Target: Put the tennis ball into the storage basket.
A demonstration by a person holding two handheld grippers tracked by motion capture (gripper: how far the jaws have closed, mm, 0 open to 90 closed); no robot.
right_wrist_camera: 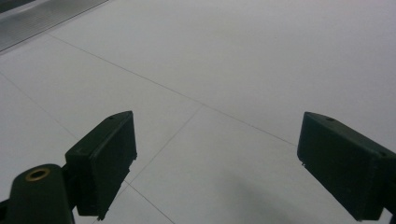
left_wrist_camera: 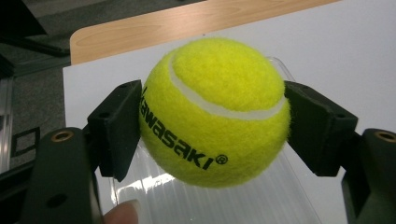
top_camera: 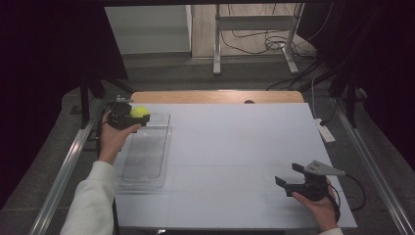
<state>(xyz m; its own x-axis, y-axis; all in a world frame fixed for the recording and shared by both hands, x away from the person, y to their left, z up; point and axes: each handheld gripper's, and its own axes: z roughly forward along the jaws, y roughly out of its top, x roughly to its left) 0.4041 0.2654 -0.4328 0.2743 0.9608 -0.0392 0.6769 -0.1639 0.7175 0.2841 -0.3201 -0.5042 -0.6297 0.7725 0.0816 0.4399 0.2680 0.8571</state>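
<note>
Two black jaws of the left tool (left_wrist_camera: pixel 212 135) pinch a yellow tennis ball (left_wrist_camera: pixel 215 109) from either side, one pad on each flank, in the left gripper view. Round and fuzzy, the ball has no long axis; its white seam curves across the upper face, and black lettering reading "awasaki" with a registered mark runs slantwise down the lower front. A fingertip (left_wrist_camera: pixel 122 213) shows at the bottom edge. Beneath the ball lies a clear plastic tray (left_wrist_camera: pixel 261 198), ribbed along its floor. From the high view, the left tool (top_camera: pixel 139 119) holds the ball (top_camera: pixel 140 112) above the far end of the tray (top_camera: pixel 145 156), which sits lengthwise on the left side of the white counter (top_camera: pixel 235 147). Across the counter, near its front right corner, the right tool (top_camera: pixel 288 177) rests in the person's right hand (top_camera: pixel 318 203), its jaws spread wide with nothing between them.
</note>
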